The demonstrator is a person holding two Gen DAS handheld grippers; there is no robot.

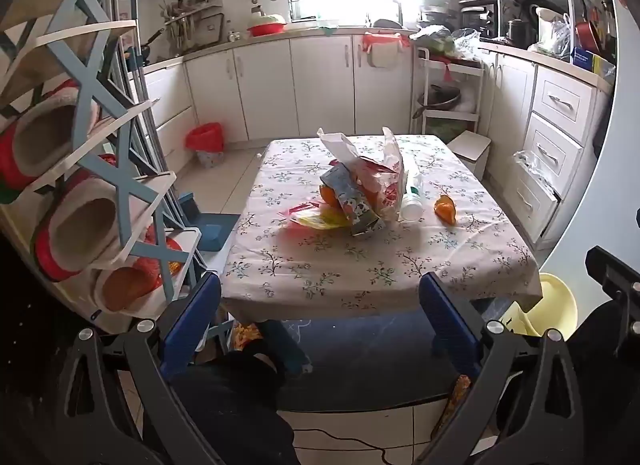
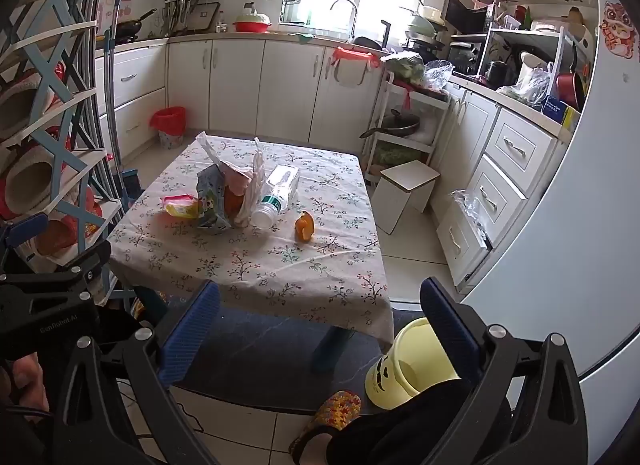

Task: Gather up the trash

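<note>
Left gripper point(image 1: 320, 317): jaws wide open, nothing in them, hanging near the table edge.
Right gripper point(image 2: 320, 321): same deal on my end, open and empty.
Trash: crumpled white plastic bag point(image 1: 374, 169), clear plastic bottle point(image 2: 277, 195) and orange peel point(image 2: 305, 226) sit mid-table on the floral tablecloth point(image 1: 360, 265).
Bin: red-lined wastebasket point(image 2: 170, 127) far left by the cabinets.

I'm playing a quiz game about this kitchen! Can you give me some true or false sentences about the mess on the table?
1. The plastic bottle stands upright. False: it lies on its side.
2. The orange peel lies apart from the pile. True.
3. The left hand-held gripper grips the white plastic bag. False: it is open, short of the table.
4. A red-lined bin stands on the floor by the cabinets. True.
5. The right hand-held gripper is open and holds nothing. True.
</note>
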